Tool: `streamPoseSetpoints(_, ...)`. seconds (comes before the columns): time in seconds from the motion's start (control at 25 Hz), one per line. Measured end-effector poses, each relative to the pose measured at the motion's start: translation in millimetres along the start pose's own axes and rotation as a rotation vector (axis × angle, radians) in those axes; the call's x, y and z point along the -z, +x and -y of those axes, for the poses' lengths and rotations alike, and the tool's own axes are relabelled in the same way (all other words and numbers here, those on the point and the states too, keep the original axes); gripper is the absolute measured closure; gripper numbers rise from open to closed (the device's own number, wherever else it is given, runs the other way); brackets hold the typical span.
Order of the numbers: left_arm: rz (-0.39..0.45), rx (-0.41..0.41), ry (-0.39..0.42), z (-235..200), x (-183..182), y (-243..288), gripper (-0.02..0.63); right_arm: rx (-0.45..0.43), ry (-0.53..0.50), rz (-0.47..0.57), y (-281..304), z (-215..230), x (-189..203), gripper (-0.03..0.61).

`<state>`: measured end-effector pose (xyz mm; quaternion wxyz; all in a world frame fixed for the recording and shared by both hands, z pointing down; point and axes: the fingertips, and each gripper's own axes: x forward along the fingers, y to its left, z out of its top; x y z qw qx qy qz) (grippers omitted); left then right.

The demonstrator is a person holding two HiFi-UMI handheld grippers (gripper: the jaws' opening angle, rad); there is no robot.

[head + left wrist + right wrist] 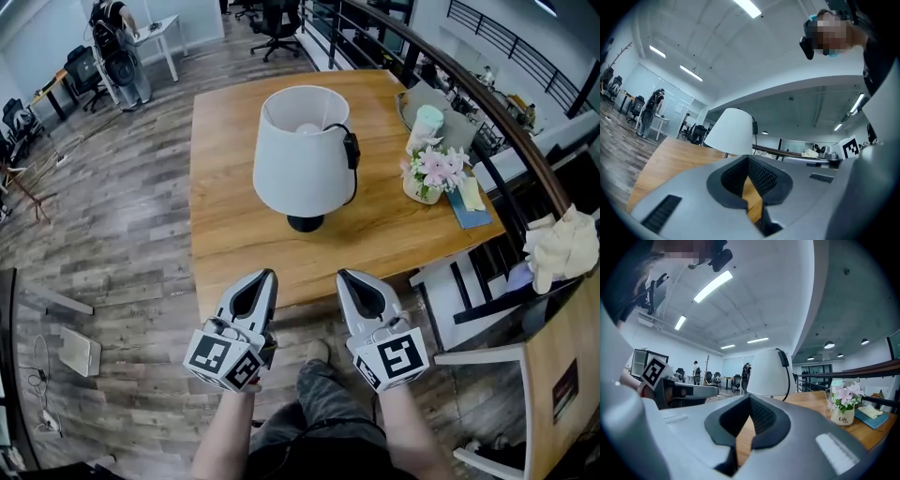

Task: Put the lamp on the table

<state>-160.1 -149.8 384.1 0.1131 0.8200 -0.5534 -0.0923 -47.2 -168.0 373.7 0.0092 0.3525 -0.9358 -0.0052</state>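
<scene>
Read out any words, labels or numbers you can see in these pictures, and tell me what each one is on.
"Life": on the white flower pot, in the right gripper view; the smaller line under it is too blurred to read.
Dark label on the wooden panel, head view: too small to read.
Left gripper and right gripper: only black-and-white square markers, no words.

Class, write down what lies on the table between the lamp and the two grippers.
Nothing. The head view shows only bare wood of the table between the lamp and the left gripper and right gripper. Both gripper views agree.
</scene>
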Motion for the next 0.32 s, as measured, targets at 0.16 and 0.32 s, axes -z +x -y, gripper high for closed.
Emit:
streamPoseSetpoints(0.16,-0.005,-0.016,0.001,4,-1,-9,0.617,0.004,0.011,0.010,-7,-7,-4,0.572)
streamPoseSetpoints(0.32,-0.034,-0.030,-0.012,8,2,-22,0.617,-0.026,0.022,0.016,-13,-24,-5,0.572)
